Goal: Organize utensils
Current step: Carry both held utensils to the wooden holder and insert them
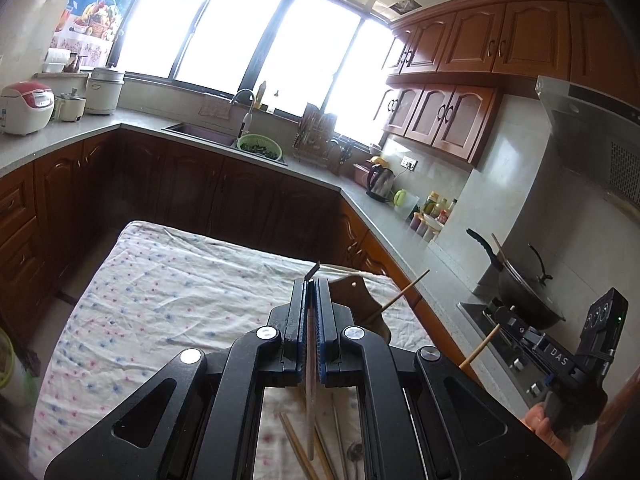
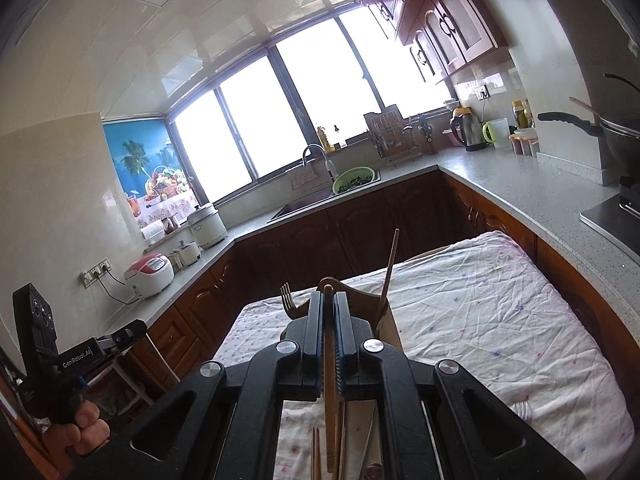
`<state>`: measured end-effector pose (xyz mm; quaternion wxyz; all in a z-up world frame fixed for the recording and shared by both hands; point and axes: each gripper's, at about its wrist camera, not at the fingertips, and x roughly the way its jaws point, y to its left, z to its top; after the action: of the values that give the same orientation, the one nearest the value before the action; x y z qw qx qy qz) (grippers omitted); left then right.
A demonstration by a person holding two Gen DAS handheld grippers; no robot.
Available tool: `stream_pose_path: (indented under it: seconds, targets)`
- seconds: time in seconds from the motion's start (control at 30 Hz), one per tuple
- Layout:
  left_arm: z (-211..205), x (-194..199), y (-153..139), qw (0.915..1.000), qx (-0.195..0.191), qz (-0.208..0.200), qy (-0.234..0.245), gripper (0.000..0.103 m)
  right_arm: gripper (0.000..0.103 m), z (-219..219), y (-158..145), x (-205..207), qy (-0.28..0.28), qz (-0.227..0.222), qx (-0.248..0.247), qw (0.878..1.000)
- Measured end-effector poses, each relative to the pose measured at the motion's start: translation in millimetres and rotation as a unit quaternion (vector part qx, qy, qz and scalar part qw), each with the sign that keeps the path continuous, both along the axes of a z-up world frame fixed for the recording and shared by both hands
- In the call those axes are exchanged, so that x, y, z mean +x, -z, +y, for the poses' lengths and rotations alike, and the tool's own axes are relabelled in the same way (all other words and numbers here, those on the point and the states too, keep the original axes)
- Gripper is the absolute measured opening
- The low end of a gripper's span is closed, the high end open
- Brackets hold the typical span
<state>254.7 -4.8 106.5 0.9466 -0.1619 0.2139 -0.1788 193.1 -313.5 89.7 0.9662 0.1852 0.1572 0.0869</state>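
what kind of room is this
A home kitchen, most likely: a sink sits under the windows, wooden cabinets line the wall, and a wok sits on the stove.

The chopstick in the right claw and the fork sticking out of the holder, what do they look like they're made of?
The chopstick looks like wood or bamboo: matte tan-brown with no shine. The fork looks like metal, probably steel: thin grey tines, though backlit. The holder appears to be brown wood.

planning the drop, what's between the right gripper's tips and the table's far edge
In the right wrist view, the wooden holder stands just past the right gripper, a chopstick and fork in it; beyond lies bare floral cloth.
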Motion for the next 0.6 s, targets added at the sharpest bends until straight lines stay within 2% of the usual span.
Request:
stream_pose_path:
  seconds: [0.37,0.5,0.6]
  targets:
    - [-12.7,62.6,-35.1,0.9971,-0.037,-0.046,-0.048,0.003,0.005,-20.3,-43.1,41.0,0.054,-0.080,0.002,0.995]
    - [-20.6,87.8,-32.8,0.9951,-0.038,-0.055,-0.073,0.003,0.005,-29.7,-42.3,61.1,0.071,-0.089,0.012,0.993]
    - [-24.7,106.5,-20.5,0.9941,-0.047,-0.051,-0.083,0.003,0.005,-32.0,-35.9,76.3,0.080,-0.087,0.013,0.993]
